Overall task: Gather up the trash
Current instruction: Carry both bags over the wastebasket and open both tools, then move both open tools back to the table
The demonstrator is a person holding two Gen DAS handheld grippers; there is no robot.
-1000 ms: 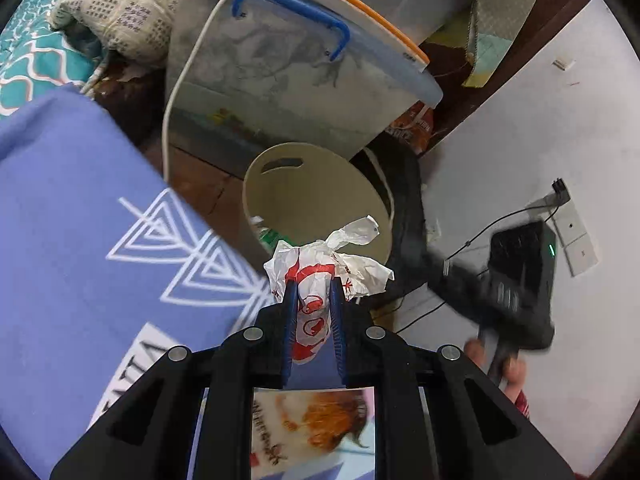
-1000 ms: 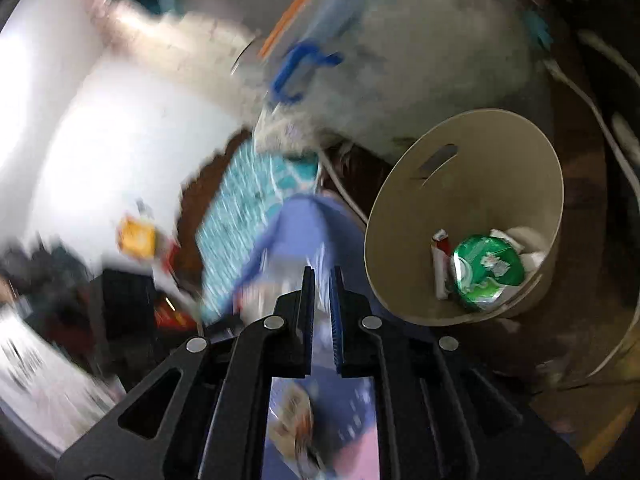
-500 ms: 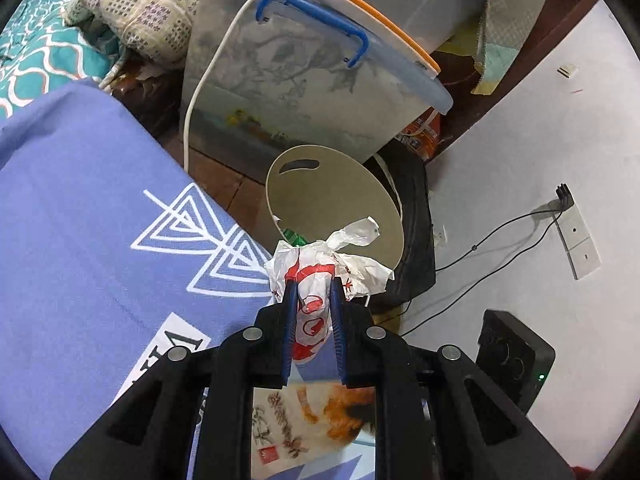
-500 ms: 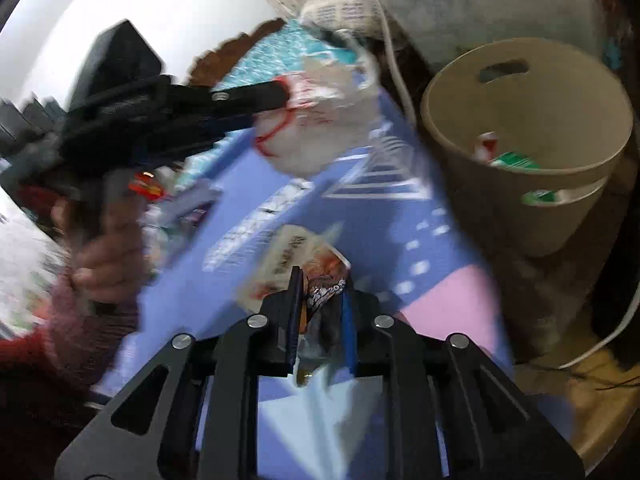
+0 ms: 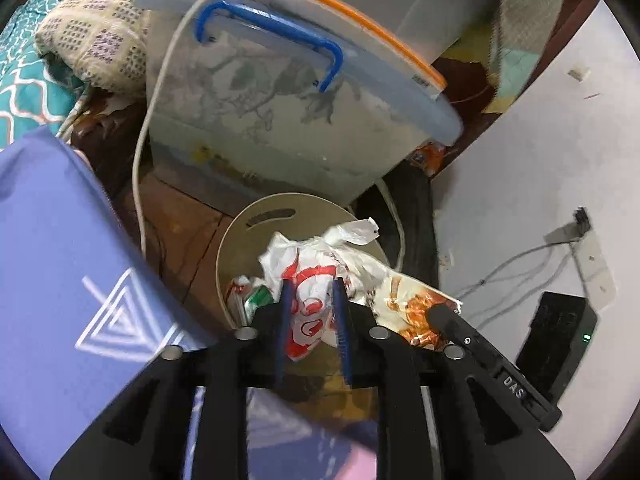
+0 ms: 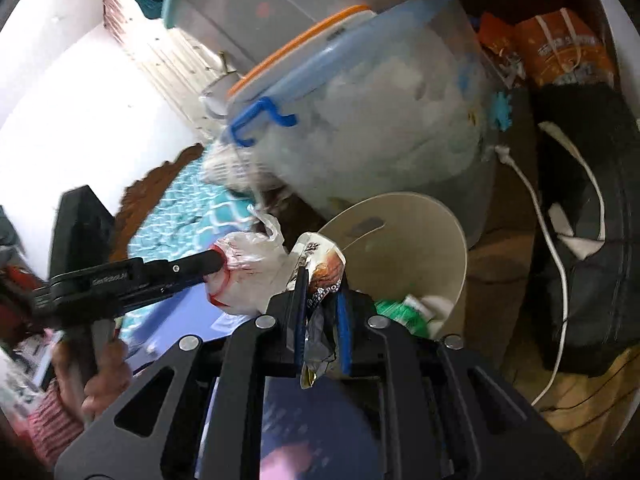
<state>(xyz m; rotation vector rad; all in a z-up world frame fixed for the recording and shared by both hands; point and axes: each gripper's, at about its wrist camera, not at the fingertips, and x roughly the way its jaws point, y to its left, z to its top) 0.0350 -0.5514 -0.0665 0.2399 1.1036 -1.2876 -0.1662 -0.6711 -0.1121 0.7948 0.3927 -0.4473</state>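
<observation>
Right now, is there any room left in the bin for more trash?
Yes. The far inside wall of the beige bin under its handle slot is bare. Its bottom is crowded with a green packet and white scraps. The plastic bag and snack wrapper crowd its near rim.

A second ago the left gripper [image 5: 310,286] held the crumpled white-and-red plastic bag [image 5: 316,276] pinched tight, short of the beige bin [image 5: 276,210]. Now its jaws are opening, the bag sits looser between them, and it hangs over the bin's mouth. The right gripper [image 6: 320,284], empty a second ago, now carries a snack wrapper [image 6: 322,268] and has come to the bin's near rim, just right of the bag; its jaws are opening too. The purple cloth [image 5: 52,256] now lies further left in the left view.
</observation>
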